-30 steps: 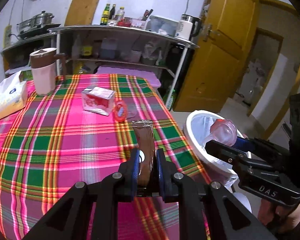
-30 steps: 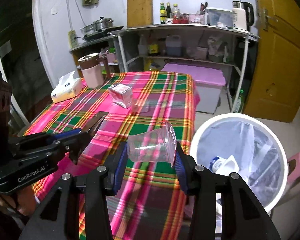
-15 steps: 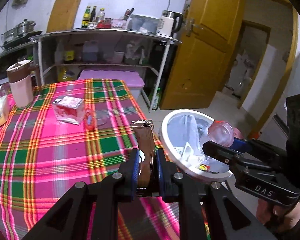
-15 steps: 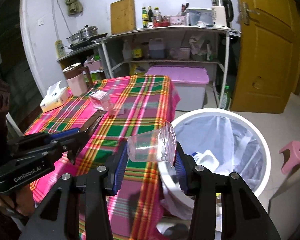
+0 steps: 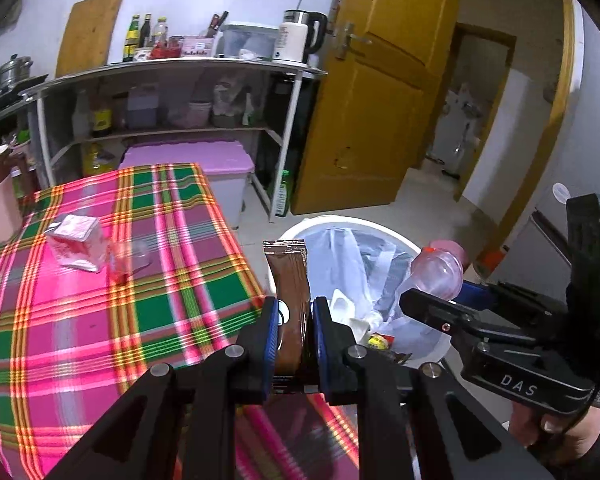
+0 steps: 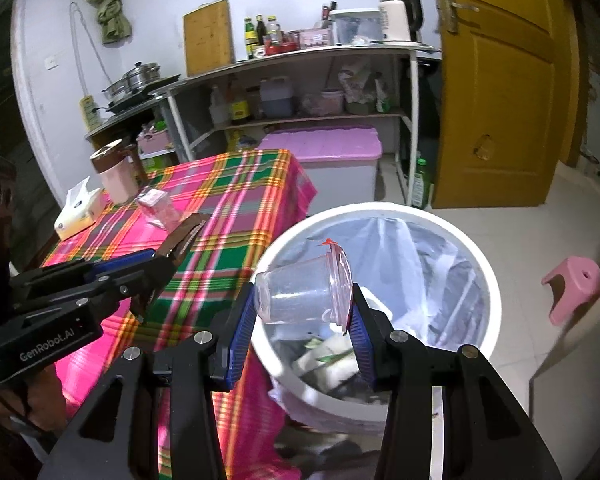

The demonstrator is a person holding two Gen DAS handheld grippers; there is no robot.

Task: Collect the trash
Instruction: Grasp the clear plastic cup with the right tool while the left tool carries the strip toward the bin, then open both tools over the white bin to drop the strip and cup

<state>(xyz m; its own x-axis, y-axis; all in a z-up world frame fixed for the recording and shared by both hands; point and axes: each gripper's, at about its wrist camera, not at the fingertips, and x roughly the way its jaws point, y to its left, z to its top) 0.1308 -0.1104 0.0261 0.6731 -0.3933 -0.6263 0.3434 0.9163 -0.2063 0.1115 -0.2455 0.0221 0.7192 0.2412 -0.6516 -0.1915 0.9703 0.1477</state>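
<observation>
The right gripper bore "DAS" in pale letters along its body in the left wrist view; the left gripper read "GenRobot.AI" in the right wrist view; no other writing could be made out, the bottle labels on the shelf being too small.

The left gripper was clamped on a brown wrapper, which stood upright between the blue pads, its crimped end at twelve o'clock; it hung over the table's edge just beside the bin. The right gripper was closed on a clear plastic cup lying on its side, base against the left pad and a peeled film lid with a red tab against the right; the cup looked empty and hung over the bin's near rim.

The white trash bin stood on the floor at three o'clock of the table, lined with a translucent bag; inside lay white containers and crumpled scraps, with a small red-and-yellow packet seen in the left wrist view.

On the plaid tablecloth, a pink carton sat with a small clear cup just beside it at three o'clock; a brown-lidded pink jug and a tissue pack stood at the far left.
</observation>
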